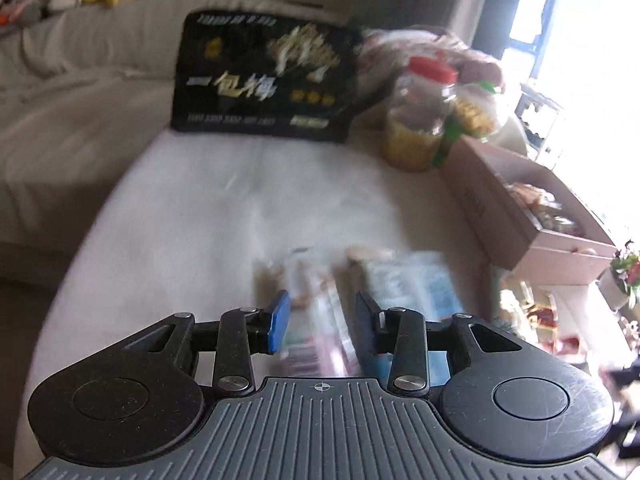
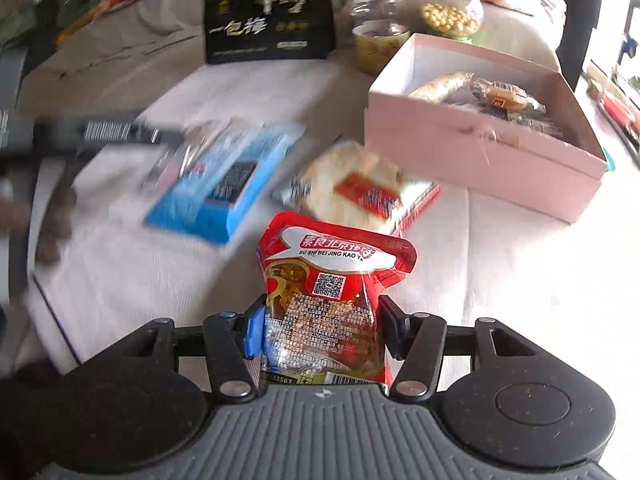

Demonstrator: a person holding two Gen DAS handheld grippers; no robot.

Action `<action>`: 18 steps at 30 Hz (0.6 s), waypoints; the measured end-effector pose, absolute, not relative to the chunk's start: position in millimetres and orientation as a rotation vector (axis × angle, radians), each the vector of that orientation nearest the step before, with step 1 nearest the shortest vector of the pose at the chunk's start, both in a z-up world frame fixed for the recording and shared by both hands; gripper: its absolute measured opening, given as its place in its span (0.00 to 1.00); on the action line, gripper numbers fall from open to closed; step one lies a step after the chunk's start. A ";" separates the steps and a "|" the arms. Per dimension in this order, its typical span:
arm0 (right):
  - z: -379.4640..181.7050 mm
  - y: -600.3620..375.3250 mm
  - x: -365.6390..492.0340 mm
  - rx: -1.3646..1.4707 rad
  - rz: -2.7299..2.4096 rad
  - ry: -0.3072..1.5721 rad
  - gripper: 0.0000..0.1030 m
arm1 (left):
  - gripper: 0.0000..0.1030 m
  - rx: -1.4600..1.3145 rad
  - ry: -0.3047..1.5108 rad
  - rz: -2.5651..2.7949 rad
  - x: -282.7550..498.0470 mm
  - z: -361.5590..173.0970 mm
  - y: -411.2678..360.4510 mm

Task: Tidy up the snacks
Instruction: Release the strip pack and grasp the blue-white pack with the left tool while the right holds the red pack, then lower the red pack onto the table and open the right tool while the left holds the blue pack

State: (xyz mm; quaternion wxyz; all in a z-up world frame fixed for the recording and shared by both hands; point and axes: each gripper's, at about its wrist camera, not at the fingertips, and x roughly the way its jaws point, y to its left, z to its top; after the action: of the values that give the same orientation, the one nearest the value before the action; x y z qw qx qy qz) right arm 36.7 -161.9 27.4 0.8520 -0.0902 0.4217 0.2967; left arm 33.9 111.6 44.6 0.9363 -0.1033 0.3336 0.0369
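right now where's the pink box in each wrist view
Left wrist view: the pink box sits at the right edge, seen from its side, right of the red-lidded jar.
Right wrist view: the pink box is upper right, open, with wrapped snacks inside.
Shared landmark: the black snack bag with gold characters stands at the far end of the white cloth in both.

A: Where did the left wrist view look from?
B: Low over the white cloth [image 1: 224, 200], facing the black pouch [image 1: 264, 80], pink box [image 1: 516, 216] to its right.
A: And the right wrist view?
B: Nearer that pink box [image 2: 472, 152], facing the same black pouch [image 2: 270, 16]; both shared them
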 end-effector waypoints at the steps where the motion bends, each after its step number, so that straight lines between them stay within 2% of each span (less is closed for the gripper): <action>1: 25.1 -164.6 31.7 -0.208 0.626 0.876 0.54 | 0.40 -0.194 0.682 0.059 34.2 48.1 104.1; 5: 18.5 -170.3 35.9 -0.254 0.506 0.801 0.55 | 0.40 -0.122 0.711 -0.028 36.3 52.7 69.0; 11: 10.8 -206.8 59.3 -0.066 0.319 0.785 0.78 | 0.40 0.046 0.743 -0.077 39.6 41.5 10.3; 18: -4.9 -228.6 41.6 -0.007 0.285 0.671 0.86 | 0.43 0.262 0.772 0.021 50.4 21.1 -13.0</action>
State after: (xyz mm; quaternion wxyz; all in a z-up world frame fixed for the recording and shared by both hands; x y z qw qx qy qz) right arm 41.6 -228.6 -4.9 0.9342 -0.0035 0.3283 0.1395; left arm 50.4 -13.0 21.1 0.9180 0.1276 0.3753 0.0103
